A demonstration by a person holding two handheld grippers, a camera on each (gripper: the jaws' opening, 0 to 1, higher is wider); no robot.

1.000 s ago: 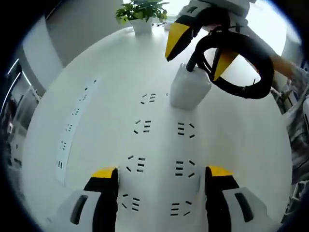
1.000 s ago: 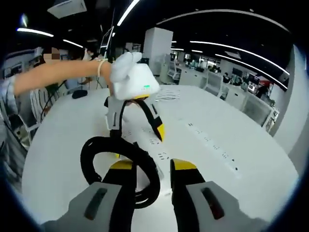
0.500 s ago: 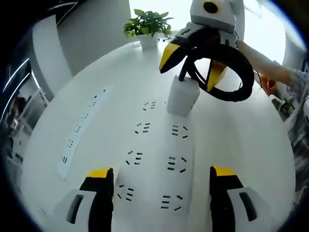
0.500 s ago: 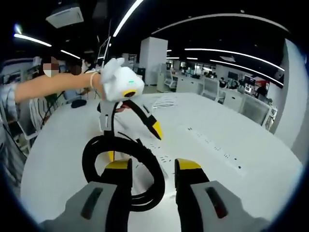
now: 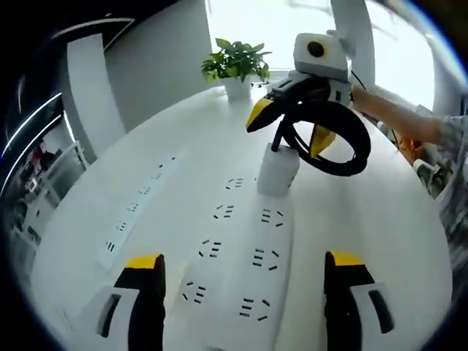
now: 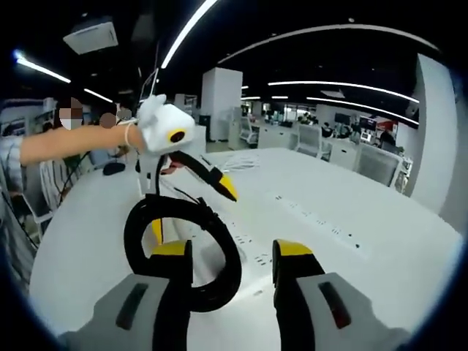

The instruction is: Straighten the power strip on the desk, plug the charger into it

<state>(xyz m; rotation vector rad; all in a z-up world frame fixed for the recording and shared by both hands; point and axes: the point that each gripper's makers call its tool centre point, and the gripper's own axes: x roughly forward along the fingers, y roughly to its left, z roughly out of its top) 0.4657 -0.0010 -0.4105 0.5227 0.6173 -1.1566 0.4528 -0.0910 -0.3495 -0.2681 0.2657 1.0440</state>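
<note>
On the surface [image 5: 380,219]: strip [image 5: 241,270], long axis running away from the wide left tongs [image 5: 241,272]. Charger [image 5: 278,168] upright at its far end, farther off than before — right tongs [image 5: 289,126] wide above it.

tabletop [image 5: 380,219]: smooth white, slight sheen
power strip [image 5: 241,270]: white plastic, matt-ish
charger [image 5: 278,168]: white plastic, smooth
cable [image 5: 344,139]: black, rubbery, matt
tongs tips [image 5: 144,262]: yellow and black plastic

Blown-out window [image 5: 292,22] glare, ceiling light strips [image 6: 183,29], fisheye-bent edges.
</note>
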